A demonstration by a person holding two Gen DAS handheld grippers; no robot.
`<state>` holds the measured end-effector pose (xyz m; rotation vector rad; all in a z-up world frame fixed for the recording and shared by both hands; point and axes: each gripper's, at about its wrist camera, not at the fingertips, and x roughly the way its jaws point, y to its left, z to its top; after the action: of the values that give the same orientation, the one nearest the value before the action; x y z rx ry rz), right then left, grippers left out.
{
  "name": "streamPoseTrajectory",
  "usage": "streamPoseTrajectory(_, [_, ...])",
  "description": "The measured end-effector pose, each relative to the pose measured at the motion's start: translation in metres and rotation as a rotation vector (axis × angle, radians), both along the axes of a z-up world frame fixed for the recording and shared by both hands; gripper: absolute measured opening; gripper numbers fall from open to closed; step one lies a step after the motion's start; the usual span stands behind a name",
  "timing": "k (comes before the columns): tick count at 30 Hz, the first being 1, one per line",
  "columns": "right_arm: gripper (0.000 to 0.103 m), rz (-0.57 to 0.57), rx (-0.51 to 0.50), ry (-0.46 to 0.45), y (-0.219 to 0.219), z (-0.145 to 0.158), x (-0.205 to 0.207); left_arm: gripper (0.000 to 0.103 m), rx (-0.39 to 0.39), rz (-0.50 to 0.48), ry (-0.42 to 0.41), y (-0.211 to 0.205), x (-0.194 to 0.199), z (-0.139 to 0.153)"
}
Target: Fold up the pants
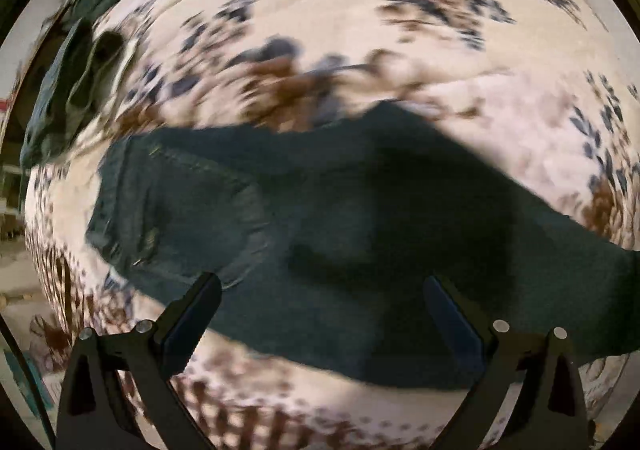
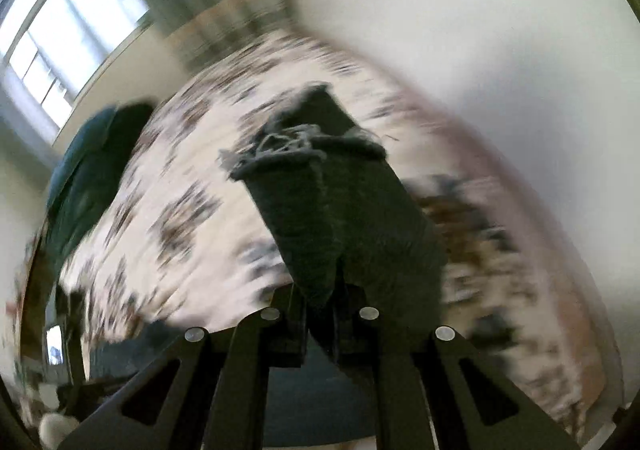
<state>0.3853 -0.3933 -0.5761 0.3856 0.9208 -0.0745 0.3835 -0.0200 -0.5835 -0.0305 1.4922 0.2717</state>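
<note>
Dark blue denim pants [image 1: 320, 218] lie across a floral bedspread [image 1: 360, 10] in the left wrist view, waistband and pocket to the left. My left gripper [image 1: 320, 290] is open and empty just above the pants' near edge. In the right wrist view my right gripper [image 2: 320, 302] is shut on the pants' legs [image 2: 320, 218], whose frayed hems [image 2: 296, 150] hang out ahead of the fingers above the bed. Both views are motion-blurred.
A second dark garment [image 1: 80, 62] lies bunched at the bed's far left; it also shows in the right wrist view [image 2: 88, 162]. A white wall [image 2: 480, 50] runs along the bed's right side and a window [image 2: 60, 30] is at upper left.
</note>
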Motion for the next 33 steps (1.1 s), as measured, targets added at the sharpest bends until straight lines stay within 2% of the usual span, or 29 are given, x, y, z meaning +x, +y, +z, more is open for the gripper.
streamPoseTrajectory(5, [0.01,0.217,-0.056,0.053,0.137,-0.024,0.008,0.103,-0.02,0.094,0.024,0.072,-0.026,0.006])
streamPoseTrajectory(9, [0.009,0.447,-0.165,0.112,0.261,-0.067,0.003,0.103,-0.001,0.155,0.026,0.124,-0.044,0.01])
streamPoseTrajectory(11, [0.009,0.571,-0.258,0.155,0.318,-0.096,-0.006,0.103,0.009,0.182,0.032,0.15,-0.052,0.011])
streamPoseTrajectory(15, [0.012,0.721,-0.394,0.223,0.37,-0.146,-0.027,0.103,-0.045,0.203,0.044,0.178,-0.053,0.005])
streamPoseTrajectory(17, [0.022,0.757,-0.399,0.283,0.373,-0.16,-0.028,0.103,-0.114,0.197,0.034,0.177,-0.046,0.004])
streamPoseTrajectory(18, [0.03,0.759,-0.335,0.307,0.368,-0.157,-0.024,0.103,-0.144,0.191,0.028,0.175,-0.042,0.004])
streamPoseTrajectory(20, [0.082,0.741,-0.171,0.365,0.35,-0.147,-0.018,0.103,-0.247,0.161,0.017,0.16,-0.028,0.002])
streamPoseTrajectory(23, [0.085,0.623,0.106,0.396,0.304,-0.118,-0.012,0.103,-0.37,0.123,0.036,0.134,-0.009,-0.007])
streamPoseTrajectory(24, [0.085,0.585,0.153,0.403,0.292,-0.111,-0.012,0.103,-0.425,0.098,0.057,0.118,-0.002,-0.013])
streamPoseTrajectory(26, [0.085,0.457,0.235,0.42,0.253,-0.097,-0.013,0.103,-0.475,0.057,0.11,0.092,0.008,-0.029])
streamPoseTrajectory(28, [0.085,0.336,0.27,0.426,0.215,-0.09,-0.016,0.103,-0.47,0.013,0.137,0.07,0.015,-0.041])
streamPoseTrajectory(30, [0.085,0.248,0.288,0.438,0.185,-0.089,-0.017,0.1,-0.432,-0.033,0.162,0.051,0.022,-0.057])
streamPoseTrajectory(32, [0.085,0.145,0.241,0.461,0.152,-0.095,-0.02,0.078,-0.404,-0.071,0.17,0.037,0.023,-0.069])
streamPoseTrajectory(33, [0.085,0.098,0.213,0.488,0.139,-0.101,-0.021,0.063,-0.389,-0.093,0.174,0.031,0.023,-0.072])
